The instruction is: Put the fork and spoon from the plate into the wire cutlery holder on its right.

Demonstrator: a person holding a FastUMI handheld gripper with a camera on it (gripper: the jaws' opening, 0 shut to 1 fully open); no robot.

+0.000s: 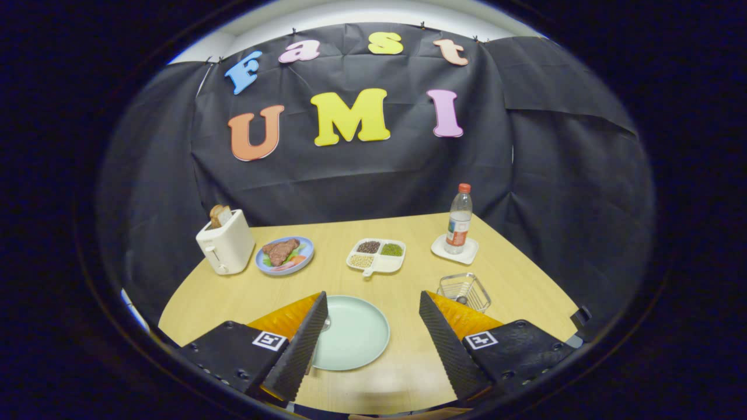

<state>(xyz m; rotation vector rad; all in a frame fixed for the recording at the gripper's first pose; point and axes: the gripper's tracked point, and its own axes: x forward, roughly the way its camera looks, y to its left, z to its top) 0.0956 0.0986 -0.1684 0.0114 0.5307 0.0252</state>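
black cloth wall hangs creased behind a pale wood table; white wall strip above; even light.

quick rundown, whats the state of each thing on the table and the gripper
gripper: open, holding nothing
pale green plate: flat between the fingers, a bit of cutlery at its left edge
wire cutlery holder: upright, something small inside
bottle: upright, capped, on a coaster
toaster: bread sticking up
divided dish: filled
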